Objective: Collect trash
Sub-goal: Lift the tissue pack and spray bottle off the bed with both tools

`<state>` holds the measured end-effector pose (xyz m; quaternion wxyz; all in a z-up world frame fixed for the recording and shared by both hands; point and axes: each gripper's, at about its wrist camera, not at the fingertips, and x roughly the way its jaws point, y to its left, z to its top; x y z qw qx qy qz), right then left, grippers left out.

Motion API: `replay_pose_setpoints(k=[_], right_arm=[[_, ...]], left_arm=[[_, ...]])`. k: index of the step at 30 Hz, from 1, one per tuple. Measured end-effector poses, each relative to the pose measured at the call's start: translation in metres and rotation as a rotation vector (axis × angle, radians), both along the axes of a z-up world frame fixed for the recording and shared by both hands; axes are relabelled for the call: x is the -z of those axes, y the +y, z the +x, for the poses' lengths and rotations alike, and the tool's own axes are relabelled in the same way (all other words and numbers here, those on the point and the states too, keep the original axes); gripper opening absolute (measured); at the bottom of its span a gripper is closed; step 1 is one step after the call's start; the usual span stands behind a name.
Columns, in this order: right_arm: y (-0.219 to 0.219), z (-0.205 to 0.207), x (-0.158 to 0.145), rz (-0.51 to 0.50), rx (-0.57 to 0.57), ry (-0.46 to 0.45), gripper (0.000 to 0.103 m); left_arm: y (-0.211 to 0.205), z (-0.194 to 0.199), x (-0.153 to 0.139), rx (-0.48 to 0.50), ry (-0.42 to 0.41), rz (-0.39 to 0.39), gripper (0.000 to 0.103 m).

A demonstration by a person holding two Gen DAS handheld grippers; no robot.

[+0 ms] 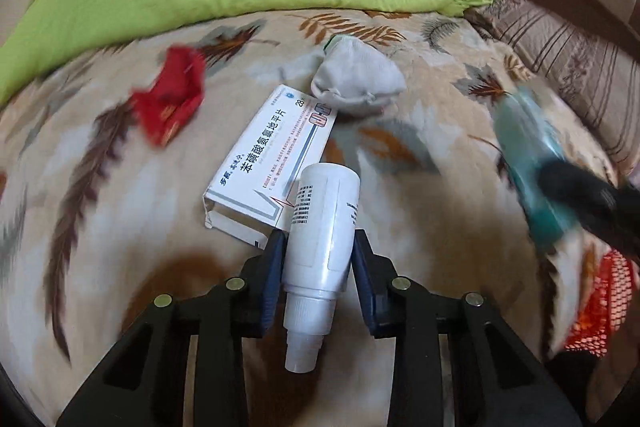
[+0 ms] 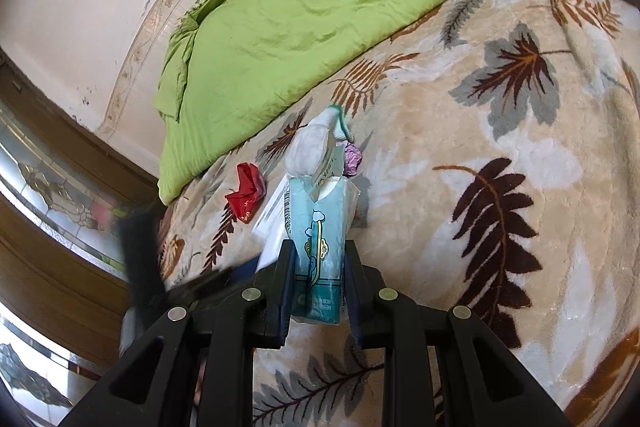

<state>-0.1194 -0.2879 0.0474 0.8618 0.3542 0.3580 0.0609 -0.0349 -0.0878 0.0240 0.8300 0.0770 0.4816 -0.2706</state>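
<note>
Progress partial: my left claw [image 1: 320,247] clamped on white spray bottle [image 1: 324,227]; right claw [image 2: 320,267] clamped on teal tissue pack [image 2: 320,227]. Left on bed [image 1: 420,163]: medicine box [image 1: 272,155] at 12 o'clock, red wrapper [image 1: 170,99] at 10, grey sock [image 1: 356,83].

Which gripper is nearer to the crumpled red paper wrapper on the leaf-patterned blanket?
Left. The left gripper, shut on a white plastic bottle, is beside the red wrapper. The right gripper, holding a teal tissue pack, is further away.
</note>
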Motion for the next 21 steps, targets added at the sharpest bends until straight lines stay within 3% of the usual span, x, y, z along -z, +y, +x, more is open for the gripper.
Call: replay_pose_setpoints(k=[6,8,15,19,21], right_arm=[[0.009,0.000,-0.006,-0.058,-0.017,-0.013,0.024],[0.010,0.000,-0.007,-0.066,-0.020,-0.012,0.024],[0.010,-0.002,-0.009,-0.089,-0.005,-0.016,0.024],[0.011,-0.003,-0.010,-0.092,-0.002,-0.018,0.024],[0.011,-0.003,-0.010,-0.093,-0.004,-0.016,0.024]], left_arm=[[0.038,-0.029,-0.003,-0.096,0.009,-0.082,0.032],[0.043,-0.028,0.003,-0.102,0.058,-0.113,0.032],[0.051,-0.039,0.001,-0.137,0.046,-0.093,0.033],[0.059,-0.054,-0.004,-0.170,0.045,-0.100,0.058],[0.061,-0.059,-0.006,-0.159,0.032,-0.101,0.058]])
